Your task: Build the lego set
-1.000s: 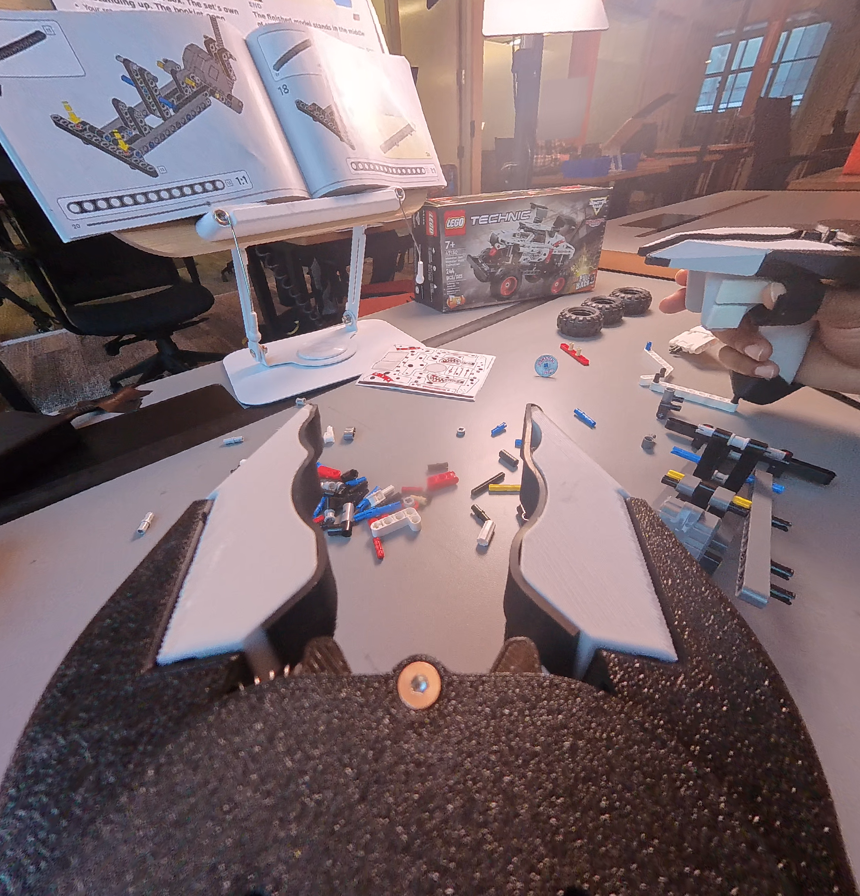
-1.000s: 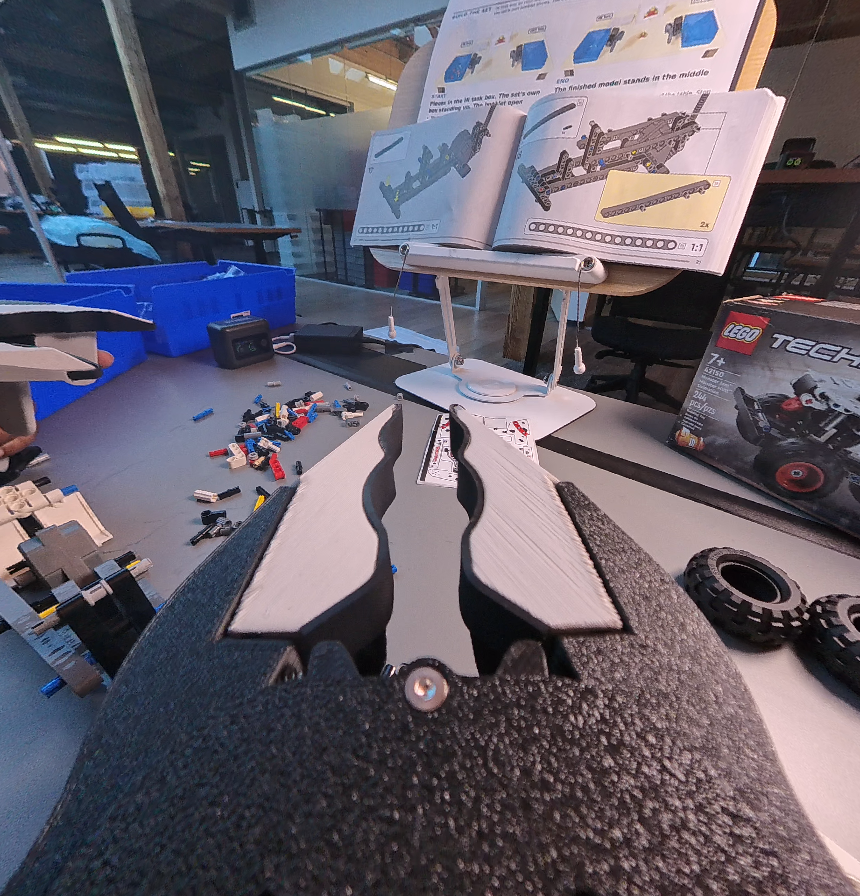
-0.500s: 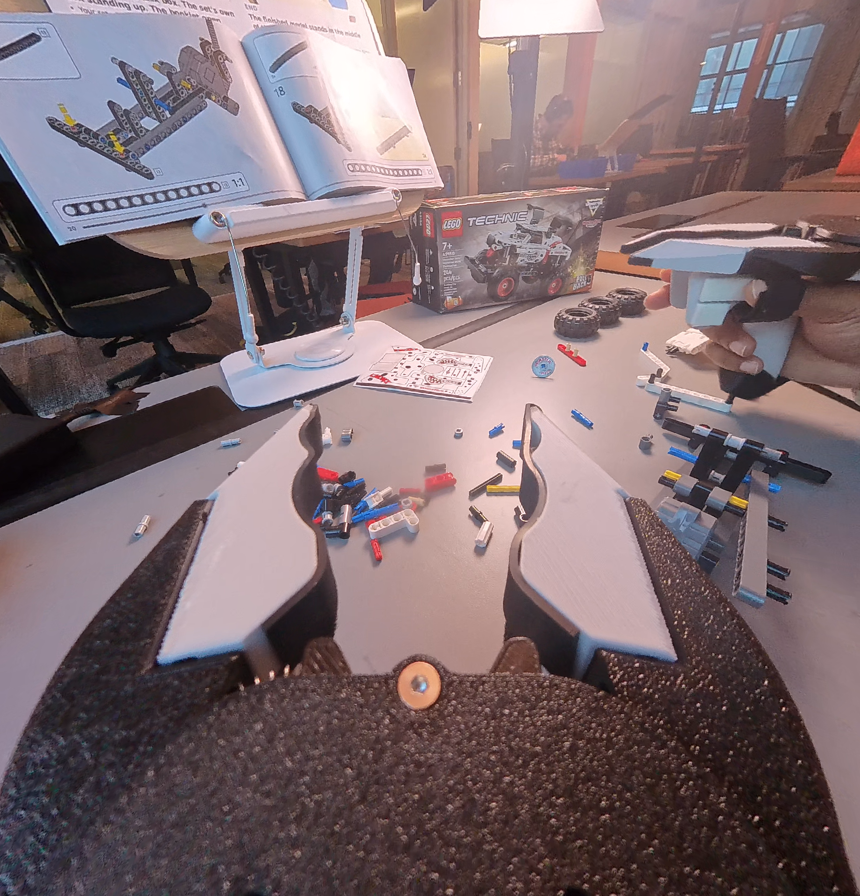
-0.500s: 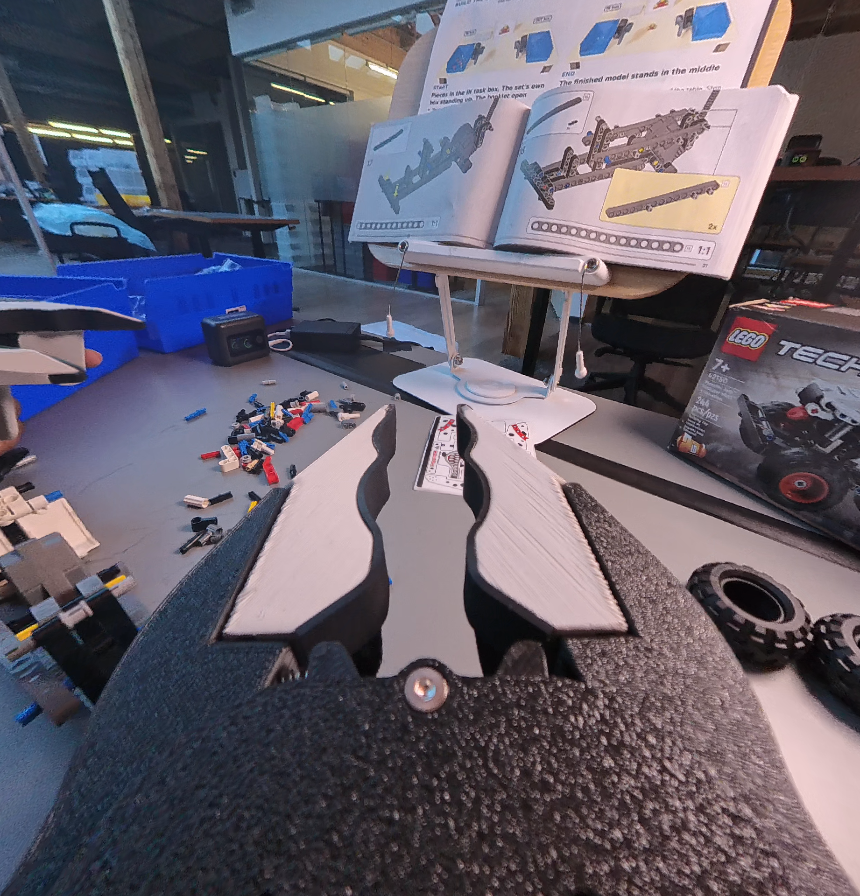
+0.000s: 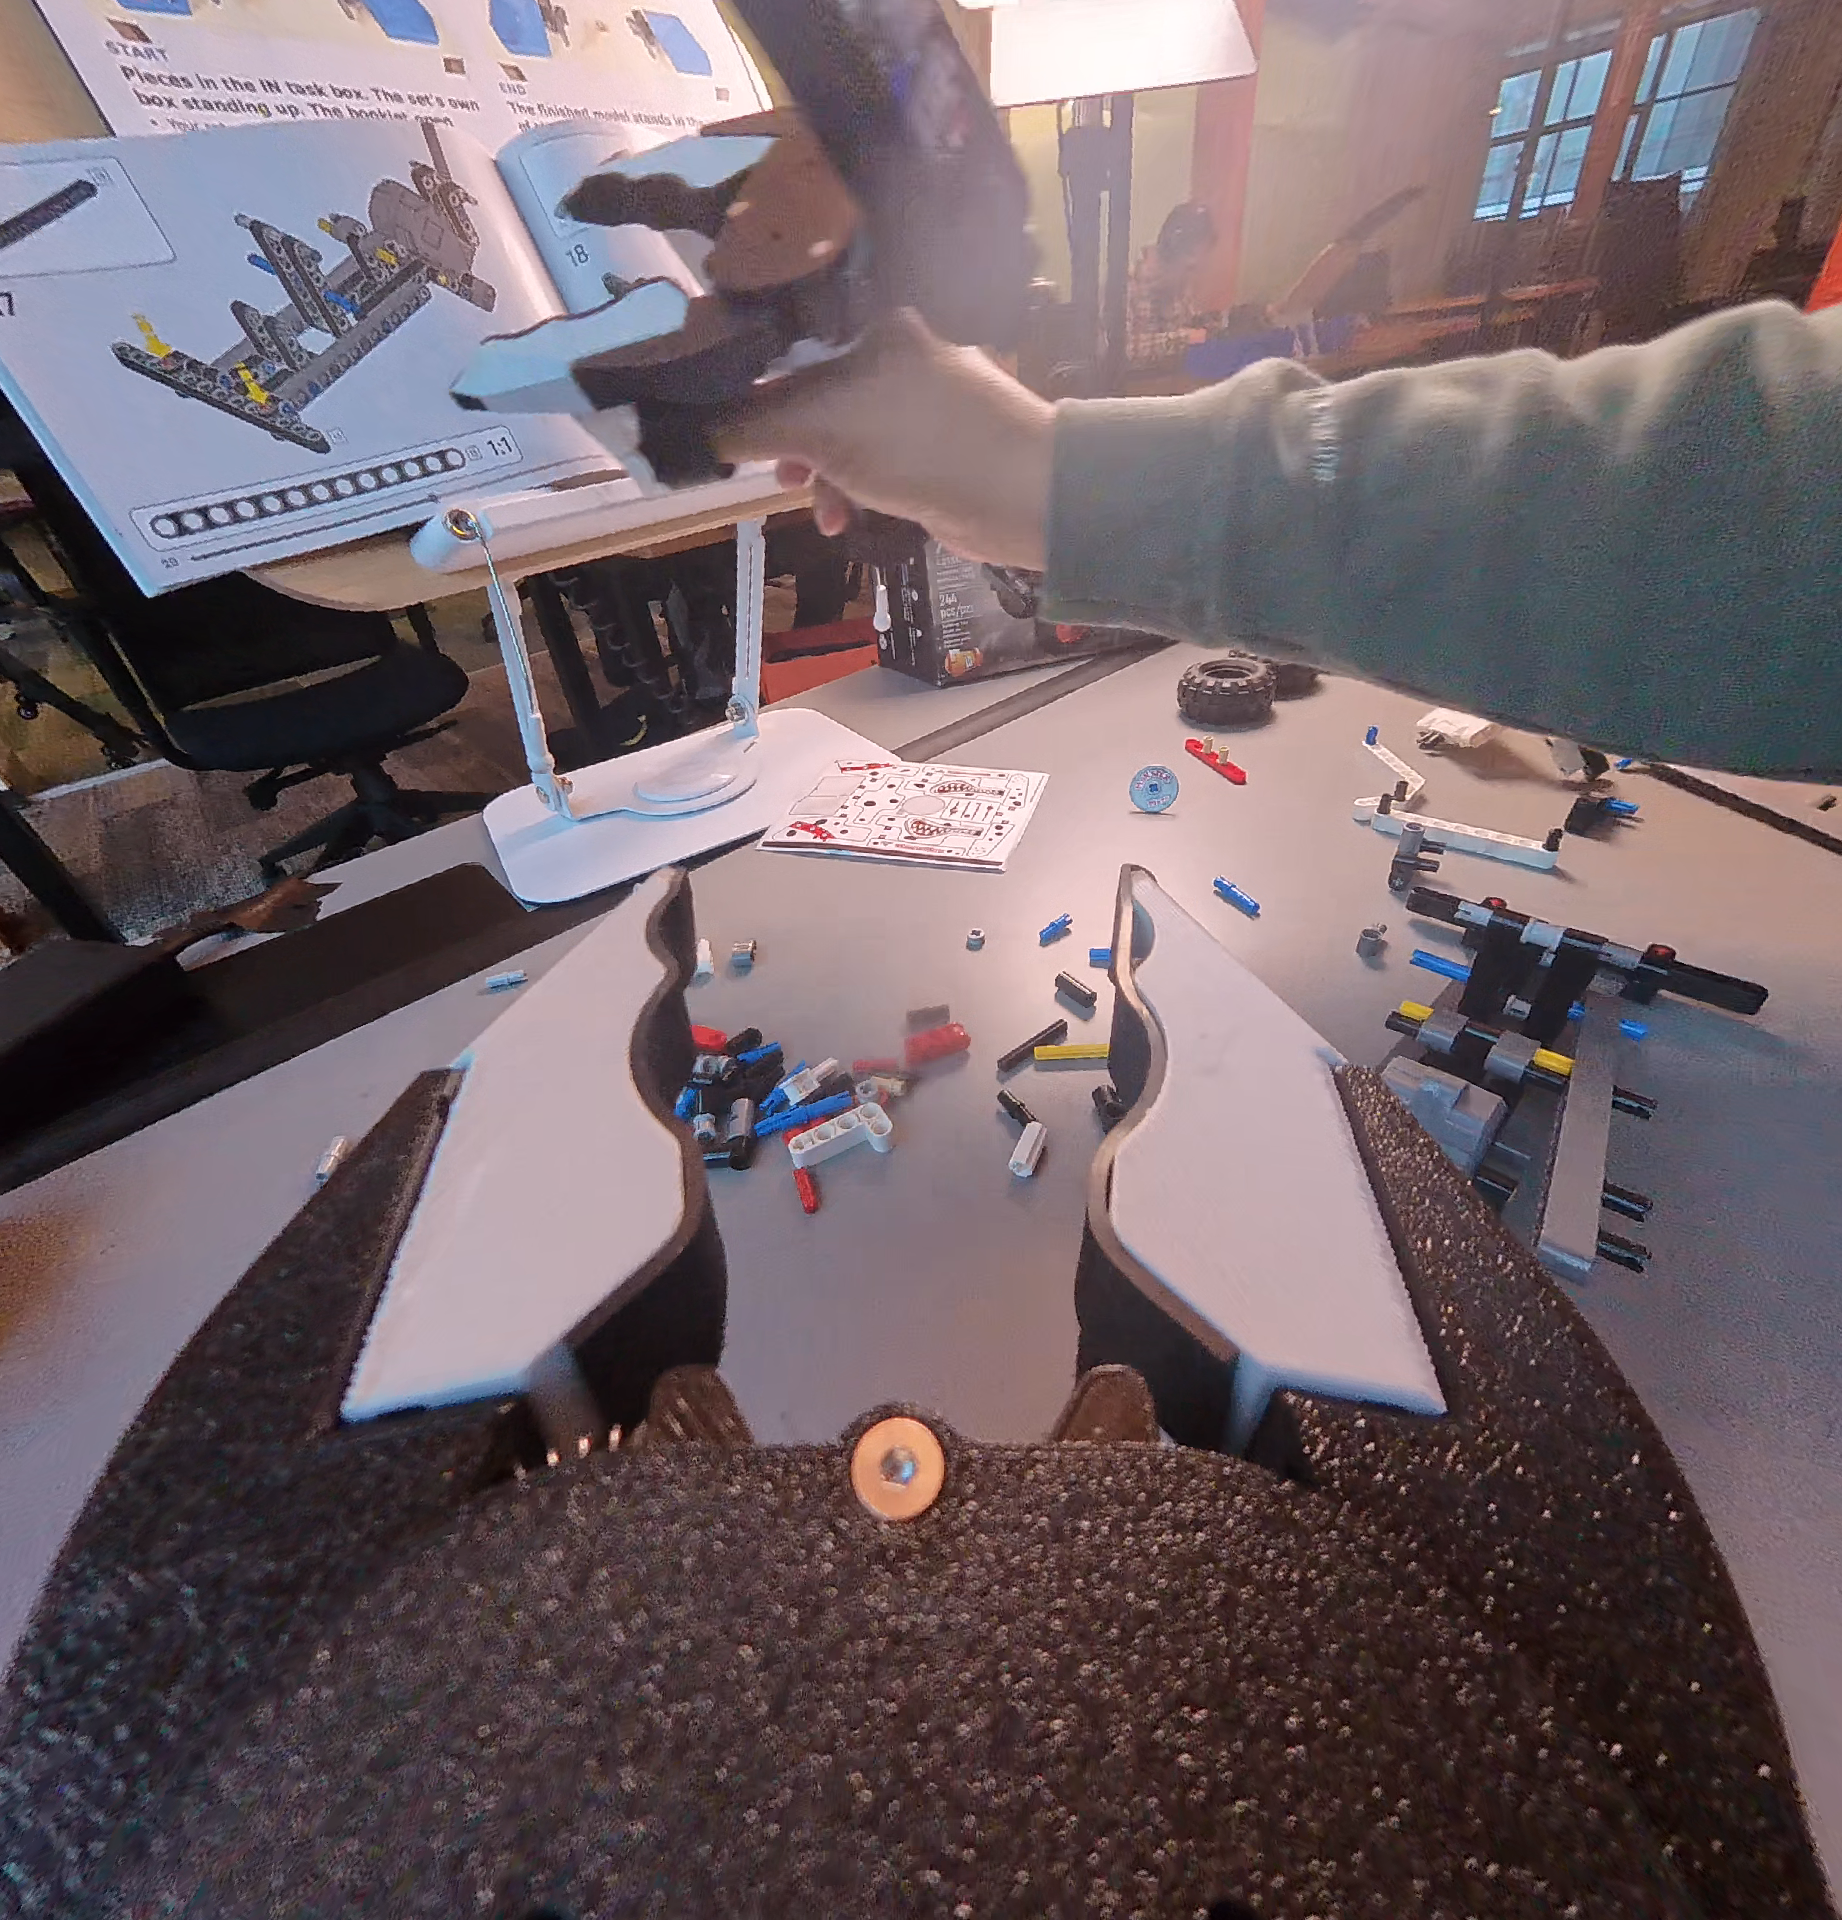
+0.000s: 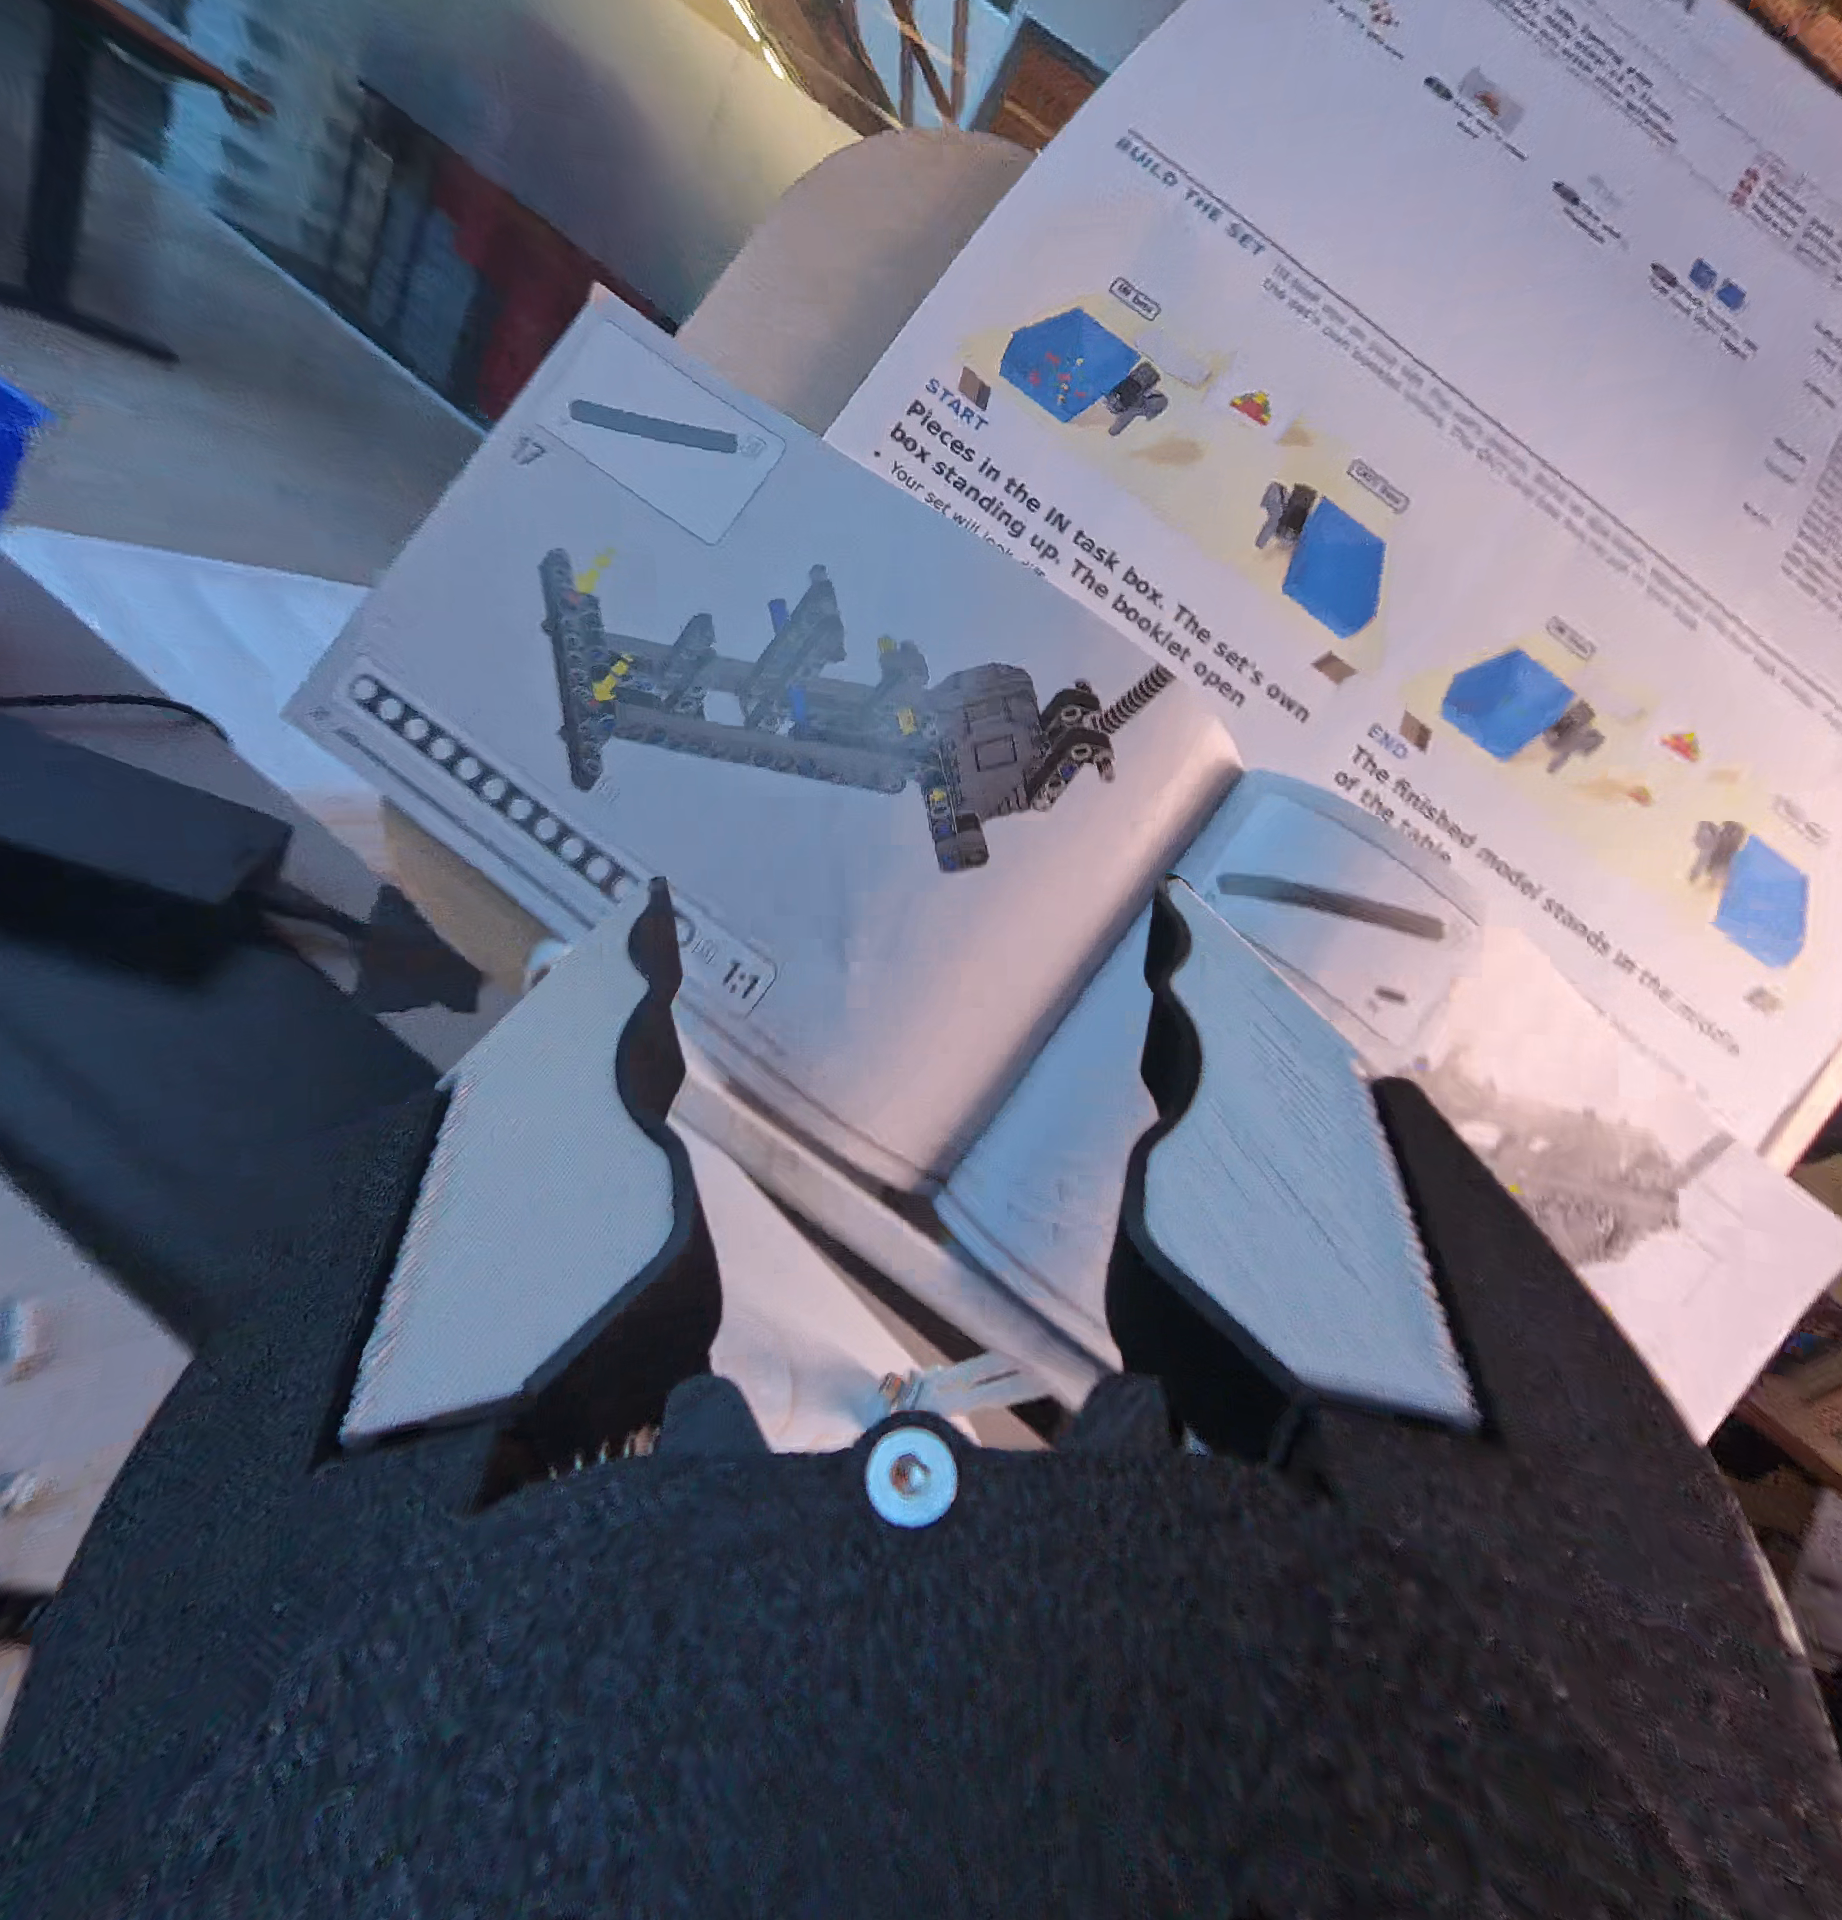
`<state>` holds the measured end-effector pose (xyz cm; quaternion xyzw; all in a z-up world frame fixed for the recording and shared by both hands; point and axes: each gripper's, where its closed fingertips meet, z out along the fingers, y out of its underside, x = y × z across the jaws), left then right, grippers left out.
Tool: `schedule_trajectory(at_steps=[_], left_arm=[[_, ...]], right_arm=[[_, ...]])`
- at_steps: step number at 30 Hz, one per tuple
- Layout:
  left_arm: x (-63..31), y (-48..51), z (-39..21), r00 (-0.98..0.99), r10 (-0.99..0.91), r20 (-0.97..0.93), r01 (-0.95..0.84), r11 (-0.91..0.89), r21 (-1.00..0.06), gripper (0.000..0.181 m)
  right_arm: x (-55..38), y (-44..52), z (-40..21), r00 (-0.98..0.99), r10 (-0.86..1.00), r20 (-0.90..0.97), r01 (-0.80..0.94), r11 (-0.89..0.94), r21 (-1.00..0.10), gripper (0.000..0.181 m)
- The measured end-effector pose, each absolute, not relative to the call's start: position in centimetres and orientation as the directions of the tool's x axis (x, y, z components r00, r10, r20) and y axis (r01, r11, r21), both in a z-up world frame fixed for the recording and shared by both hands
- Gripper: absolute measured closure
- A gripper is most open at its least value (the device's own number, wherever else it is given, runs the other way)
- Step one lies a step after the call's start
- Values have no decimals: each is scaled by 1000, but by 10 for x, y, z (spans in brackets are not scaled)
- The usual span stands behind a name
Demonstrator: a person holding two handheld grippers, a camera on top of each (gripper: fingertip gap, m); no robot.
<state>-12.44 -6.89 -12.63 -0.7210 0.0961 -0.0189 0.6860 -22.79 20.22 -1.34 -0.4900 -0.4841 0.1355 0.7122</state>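
left wrist: half-built blk/grey chassis (image 5: 1540, 1049) on table (image 5: 1000, 1299)

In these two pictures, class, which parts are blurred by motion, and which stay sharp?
Left wrist view: the right gripper and hand are smeared, while the loose pieces and left gripper stay sharp. Right wrist view: the booklet and background streak softly; its own fingers stay crisp.

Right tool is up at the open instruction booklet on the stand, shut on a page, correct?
Not quite. The right tool is up at the open instruction booklet on the stand, but it is open and holds nothing, as the right wrist view shows.
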Motion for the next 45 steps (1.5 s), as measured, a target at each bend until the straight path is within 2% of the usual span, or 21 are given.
schedule_trajectory(at_steps=[4,8,10,17,24,28,35,42,44,45], left_arm=[[-124,-71,-123,981,-172,-93,-100,-32,-994,102],[-122,-70,-124,978,-198,-63,-72,-34,-997,103],[-119,-69,-125,976,-211,-54,-63,-39,-997,103],[-119,-59,-122,978,-201,-61,-71,-40,-997,104],[-121,1,-67,972,-225,-74,-77,-4,-997,103],[-139,68,-34,974,-227,12,11,-4,-1000,104],[-175,165,-20,953,-220,209,207,-33,-978,105],[-180,193,-18,940,-269,210,213,-19,-977,114],[-190,193,-15,935,-254,247,256,5,-967,126],[-197,192,-14,927,-242,286,298,12,-954,140]], right_arm=[[-253,224,-19,528,593,608,381,474,-794,102],[-241,230,-10,571,563,597,349,491,-798,151],[-231,233,-8,573,597,562,316,472,-823,164],[-188,252,3,562,782,270,87,268,-959,165],[-175,258,-7,418,907,57,-33,78,-996,164],[-166,267,-11,355,928,-113,-101,-82,-991,164],[-159,276,-22,350,928,-125,-88,-100,-991,167],[-168,258,-22,326,945,-10,-30,0,-1000,167],[-174,246,-23,301,952,59,1,61,-998,166],[-177,241,-24,289,953,93,16,93,-996,165]])
